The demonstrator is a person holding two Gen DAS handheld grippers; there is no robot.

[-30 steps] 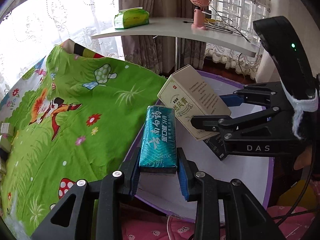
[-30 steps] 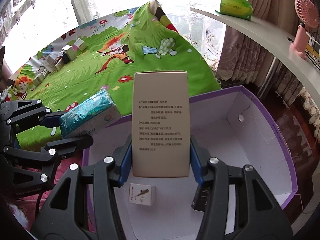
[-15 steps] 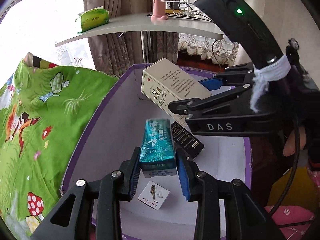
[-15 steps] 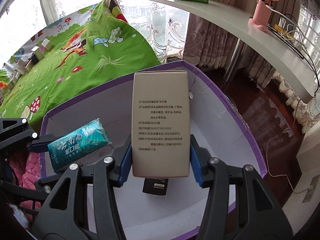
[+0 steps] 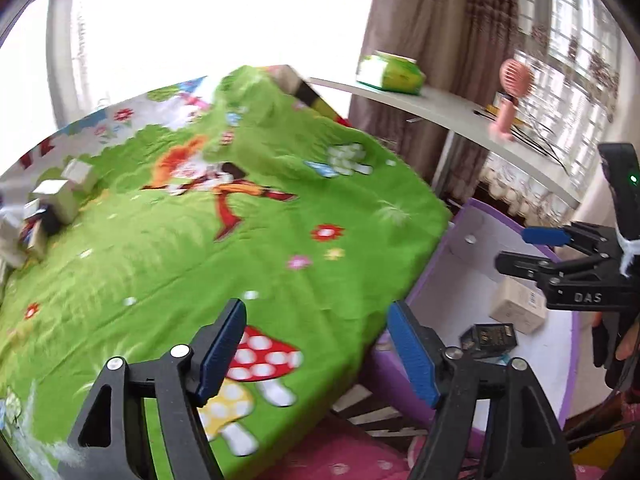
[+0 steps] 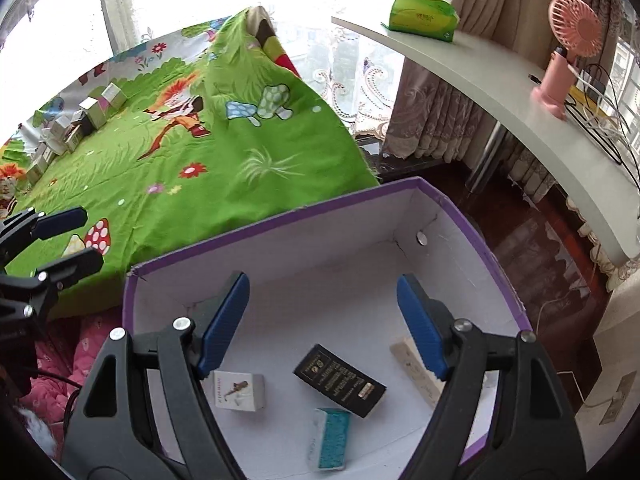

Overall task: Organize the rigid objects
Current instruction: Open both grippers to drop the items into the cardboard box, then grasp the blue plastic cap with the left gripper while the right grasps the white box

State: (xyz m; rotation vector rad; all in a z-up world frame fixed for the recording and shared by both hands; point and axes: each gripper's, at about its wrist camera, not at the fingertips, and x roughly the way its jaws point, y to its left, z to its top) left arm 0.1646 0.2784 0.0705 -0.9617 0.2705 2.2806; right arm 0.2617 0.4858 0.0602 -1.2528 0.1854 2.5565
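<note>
1. We see the left gripper (image 5: 316, 344) low in the picture. Its blue jaws are opening and nothing is between them.
2. Under it lies a green sheet (image 5: 192, 256) with a red mushroom (image 5: 262, 354) on it.
3. Some small boxes (image 5: 56, 200) sit far off on the left of the sheet.
4. On the right is a purple box (image 5: 452, 248), white inside.
5. In it lie a tan box (image 5: 516, 310) and a black box (image 5: 490, 336), side by side.
6. The right gripper (image 5: 520, 248) hangs over the purple box with nothing between its jaws.
7. A pink fan (image 5: 510, 96) stands on a white shelf (image 5: 448, 110).

Teal box (image 6: 330, 437), black box (image 6: 340, 380), in purple bin (image 6: 280, 216)
</note>
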